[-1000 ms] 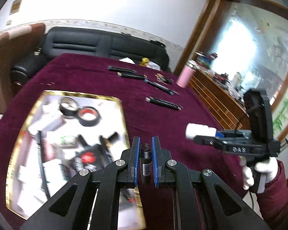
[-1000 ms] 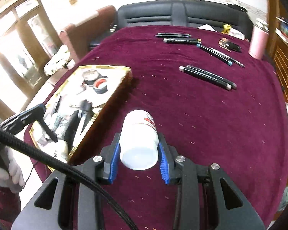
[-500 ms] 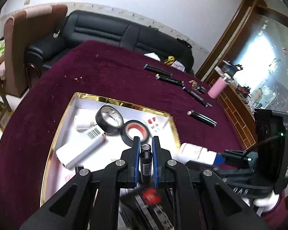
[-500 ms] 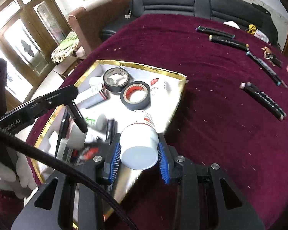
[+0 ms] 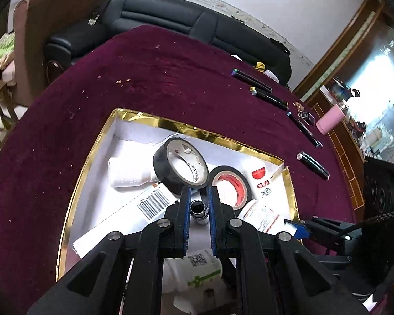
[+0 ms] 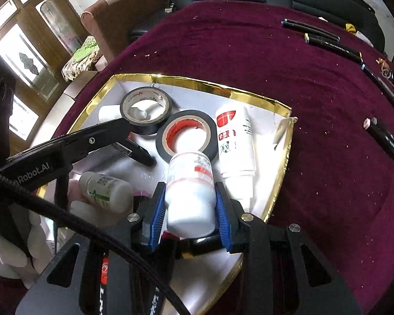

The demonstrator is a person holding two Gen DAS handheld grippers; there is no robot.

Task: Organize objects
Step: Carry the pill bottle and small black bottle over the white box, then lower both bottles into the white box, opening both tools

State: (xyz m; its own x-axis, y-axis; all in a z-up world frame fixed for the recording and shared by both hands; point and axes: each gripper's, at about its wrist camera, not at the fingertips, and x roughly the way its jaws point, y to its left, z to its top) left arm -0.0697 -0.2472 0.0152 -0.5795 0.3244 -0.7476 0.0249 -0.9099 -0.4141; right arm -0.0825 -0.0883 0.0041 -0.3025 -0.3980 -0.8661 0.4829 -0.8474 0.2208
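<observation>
My left gripper (image 5: 198, 202) is shut on a small black tube (image 5: 198, 209) and holds it over the gold-rimmed white box (image 5: 197, 131). My right gripper (image 6: 189, 191) is shut on a white bottle (image 6: 190, 191) with a red label, low over the same box (image 6: 223, 89). The bottle also shows in the left wrist view (image 5: 260, 214). The left gripper with its black tube (image 6: 134, 149) shows in the right wrist view. The box holds two black tape rolls (image 5: 181, 168) (image 5: 229, 186), white bottles and a barcoded carton (image 5: 134, 210).
Several black pens (image 5: 252, 77) (image 5: 312, 165) lie on the maroon tablecloth (image 5: 170, 78) right of the box. A pink tumbler (image 5: 329, 122) stands at the table's right edge. A black sofa (image 5: 170, 23) and a brown chair (image 5: 47, 26) stand behind the table.
Both grippers moved left from over the cloth to over the box and came down lower into it, each keeping hold of its object.
</observation>
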